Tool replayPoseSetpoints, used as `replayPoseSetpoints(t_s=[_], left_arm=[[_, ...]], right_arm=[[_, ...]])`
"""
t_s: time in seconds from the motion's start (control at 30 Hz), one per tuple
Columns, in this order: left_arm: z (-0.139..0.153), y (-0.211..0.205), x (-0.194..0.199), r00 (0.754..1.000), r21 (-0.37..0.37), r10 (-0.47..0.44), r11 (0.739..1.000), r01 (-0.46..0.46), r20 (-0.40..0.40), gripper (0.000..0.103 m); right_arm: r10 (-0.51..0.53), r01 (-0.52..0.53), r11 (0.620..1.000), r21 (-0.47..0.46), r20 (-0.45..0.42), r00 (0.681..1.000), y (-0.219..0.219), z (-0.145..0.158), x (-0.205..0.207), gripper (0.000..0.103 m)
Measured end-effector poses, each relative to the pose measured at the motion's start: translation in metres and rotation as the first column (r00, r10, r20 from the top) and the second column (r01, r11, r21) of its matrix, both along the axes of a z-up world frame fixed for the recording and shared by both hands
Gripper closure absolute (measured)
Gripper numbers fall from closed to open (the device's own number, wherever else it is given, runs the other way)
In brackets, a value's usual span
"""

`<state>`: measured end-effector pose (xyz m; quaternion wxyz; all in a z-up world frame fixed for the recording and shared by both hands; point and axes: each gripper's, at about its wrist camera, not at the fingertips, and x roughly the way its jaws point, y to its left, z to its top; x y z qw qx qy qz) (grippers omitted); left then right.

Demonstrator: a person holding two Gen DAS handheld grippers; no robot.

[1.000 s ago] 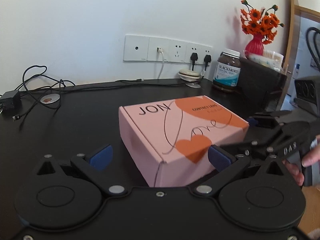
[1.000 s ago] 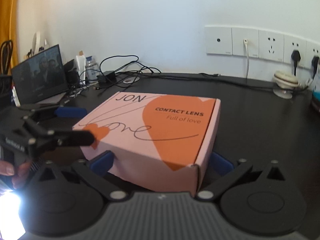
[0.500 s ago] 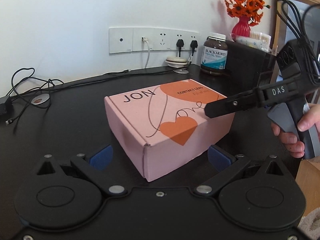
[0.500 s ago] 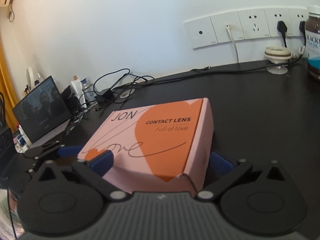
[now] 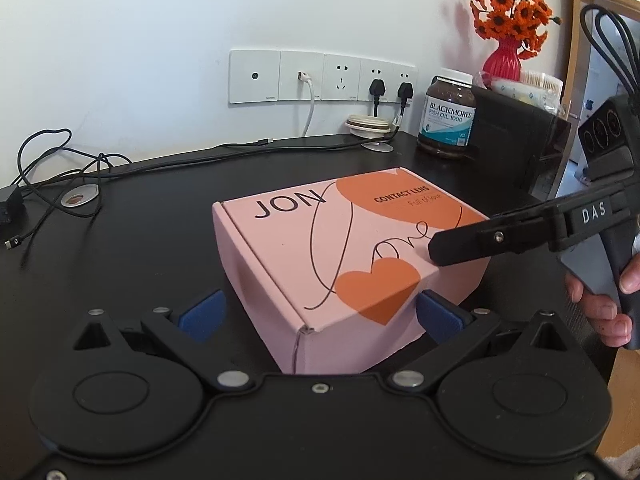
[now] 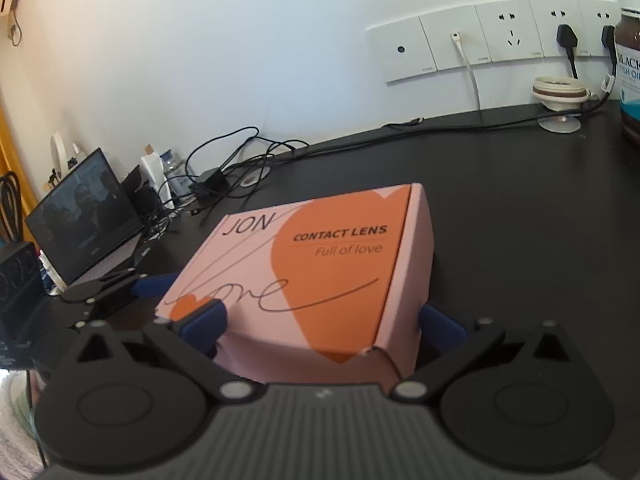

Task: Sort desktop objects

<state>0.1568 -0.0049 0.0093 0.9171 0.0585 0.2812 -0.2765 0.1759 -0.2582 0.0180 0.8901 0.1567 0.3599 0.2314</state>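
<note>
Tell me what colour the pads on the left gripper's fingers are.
Blue. The finger pads on the left gripper show best in the left wrist view, either side of the pink box.

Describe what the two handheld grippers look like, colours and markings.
Both are black plastic. The left gripper has blue pads on its fingertips and two round discs on its body. The right gripper has similar blue pads, a ribbed grey centre, a white "DAS" marking and black cables looping behind it.

Box [image 5: 344, 248] mid-desk [image 5: 140, 240]; jar [image 5: 447, 114] behind right, cables [image 5: 60, 160] behind left
</note>
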Motion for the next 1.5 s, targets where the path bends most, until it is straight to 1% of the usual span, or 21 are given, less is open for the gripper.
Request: replayPoseSetpoints(t_s=[0.1, 0.27, 0.37, 0.6, 0.73, 0.83, 1.03, 1.17, 1.4, 1.5], left_arm=[[-0.003, -0.003, -0.002, 1.000, 0.020, -0.009, 1.000, 0.009, 0.018, 0.000], [-0.004, -0.010, -0.008, 0.996, 0.069, -0.033, 0.997, 0.027, 0.087, 0.000], [-0.004, -0.014, -0.010, 0.995, 0.077, -0.038, 0.997, 0.031, 0.096, 0.000], [-0.006, -0.008, 0.002, 0.999, -0.010, -0.035, 0.999, 0.036, 0.016, 0.000], [-0.006, 0.000, 0.003, 0.999, -0.053, -0.035, 0.998, 0.036, 0.019, 0.000], [-0.005, 0.006, 0.002, 0.999, -0.074, -0.038, 0.996, 0.040, 0.038, 0.000], [-0.005, 0.003, 0.002, 0.998, -0.065, -0.041, 0.997, 0.043, 0.039, 0.000], [-0.005, 0.000, 0.003, 0.998, -0.057, -0.042, 0.997, 0.044, 0.037, 0.000], [-0.005, -0.004, 0.004, 0.998, -0.043, -0.045, 0.998, 0.047, 0.034, 0.000], [-0.006, -0.005, 0.004, 0.998, -0.041, -0.046, 0.998, 0.048, 0.034, 0.000]], right_arm=[[-0.002, 0.002, 1.000, 0.007, 0.000, 1.000, -0.001, -0.001, 0.000, 0.001], [-0.007, 0.007, 1.000, 0.014, -0.001, 1.000, -0.001, -0.002, -0.001, 0.001], [-0.012, 0.012, 1.000, 0.018, -0.004, 1.000, -0.001, -0.002, -0.001, 0.001], [-0.026, 0.027, 0.999, 0.025, -0.016, 1.000, -0.002, -0.003, -0.002, 0.001], [-0.032, 0.032, 0.999, 0.015, -0.011, 0.999, -0.001, -0.001, -0.004, 0.001], [-0.036, 0.036, 0.999, -0.007, 0.002, 0.999, 0.001, 0.001, -0.007, 0.001], [-0.042, 0.043, 0.998, -0.044, 0.021, 0.999, 0.001, 0.005, -0.010, 0.001], [-0.045, 0.046, 0.998, -0.050, 0.025, 0.999, -0.001, 0.006, -0.011, 0.001], [-0.056, 0.056, 0.998, 0.013, -0.030, 0.998, -0.006, 0.001, -0.007, 0.001], [-0.036, 0.038, 0.999, 0.034, -0.064, 0.997, -0.004, -0.002, -0.006, 0.001]])
